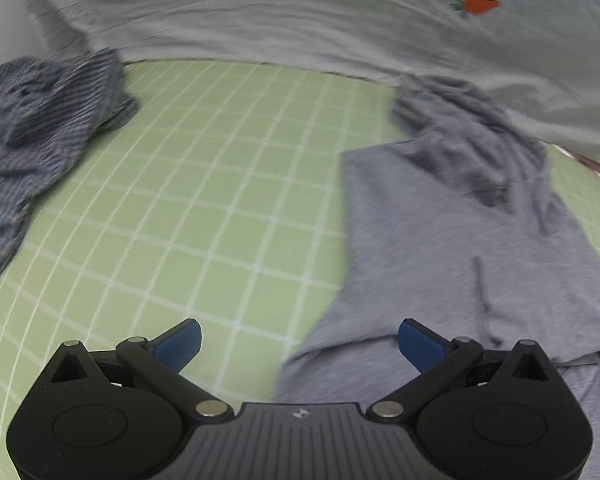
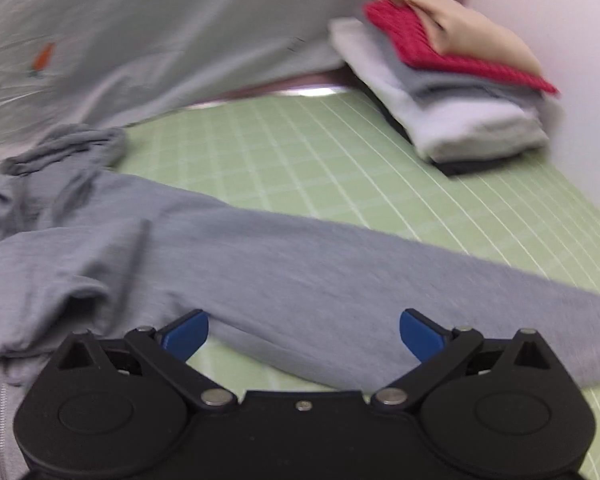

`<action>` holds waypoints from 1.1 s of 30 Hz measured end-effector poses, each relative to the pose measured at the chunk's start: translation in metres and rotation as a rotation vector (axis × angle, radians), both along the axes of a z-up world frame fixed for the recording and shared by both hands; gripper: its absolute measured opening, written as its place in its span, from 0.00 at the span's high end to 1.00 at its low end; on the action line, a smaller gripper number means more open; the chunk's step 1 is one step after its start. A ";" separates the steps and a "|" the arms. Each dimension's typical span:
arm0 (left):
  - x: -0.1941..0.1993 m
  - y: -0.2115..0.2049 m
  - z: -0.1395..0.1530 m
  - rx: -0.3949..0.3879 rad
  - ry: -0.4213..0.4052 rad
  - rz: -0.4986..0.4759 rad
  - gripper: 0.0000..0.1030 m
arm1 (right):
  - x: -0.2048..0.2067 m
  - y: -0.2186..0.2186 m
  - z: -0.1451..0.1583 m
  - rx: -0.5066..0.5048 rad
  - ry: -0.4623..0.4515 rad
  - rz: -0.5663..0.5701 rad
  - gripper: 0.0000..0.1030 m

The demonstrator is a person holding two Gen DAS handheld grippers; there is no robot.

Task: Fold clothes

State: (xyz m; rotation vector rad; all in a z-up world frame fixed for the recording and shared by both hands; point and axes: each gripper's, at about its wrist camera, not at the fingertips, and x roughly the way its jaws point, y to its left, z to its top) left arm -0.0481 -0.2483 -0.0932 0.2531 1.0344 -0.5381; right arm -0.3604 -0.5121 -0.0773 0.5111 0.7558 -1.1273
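We see a green mat [image 1: 228,184] ruled with a white grid. In the left wrist view a crumpled striped blue garment [image 1: 32,136] lies on it at nine to ten o'clock, a grey hoodie [image 1: 452,240] spreads at three o'clock, and a pale grey sheet [image 1: 280,20] runs along twelve. In the right wrist view a stack of folded clothes [image 2: 452,92] sits at one to two o'clock.

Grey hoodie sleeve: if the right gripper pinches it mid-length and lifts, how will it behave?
Probably floppy: the sleeve lies limp and creased on the mat, so both ends would likely sag. Likely light. It may drag the hoodie body along.
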 end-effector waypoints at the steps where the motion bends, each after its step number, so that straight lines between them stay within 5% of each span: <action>1: -0.001 -0.010 0.001 -0.005 0.001 -0.025 0.00 | -0.008 -0.004 -0.004 0.008 0.001 -0.039 0.00; 7: -0.013 -0.062 -0.004 -0.099 0.037 -0.174 0.05 | -0.039 -0.021 -0.014 0.018 0.013 -0.169 0.00; 9: -0.017 -0.077 -0.010 -0.116 0.069 -0.211 0.24 | -0.045 -0.025 -0.016 0.031 0.011 -0.188 0.00; 20: -0.024 -0.108 -0.037 -0.117 0.157 -0.348 0.93 | -0.045 -0.026 -0.033 0.090 0.018 -0.204 0.00; 28: -0.011 -0.088 -0.009 -0.149 0.075 -0.322 0.96 | -0.043 -0.027 -0.035 0.089 0.021 -0.184 0.00; 33: 0.010 -0.065 0.011 -0.093 -0.028 -0.260 0.99 | -0.043 -0.028 -0.035 0.092 0.021 -0.184 0.00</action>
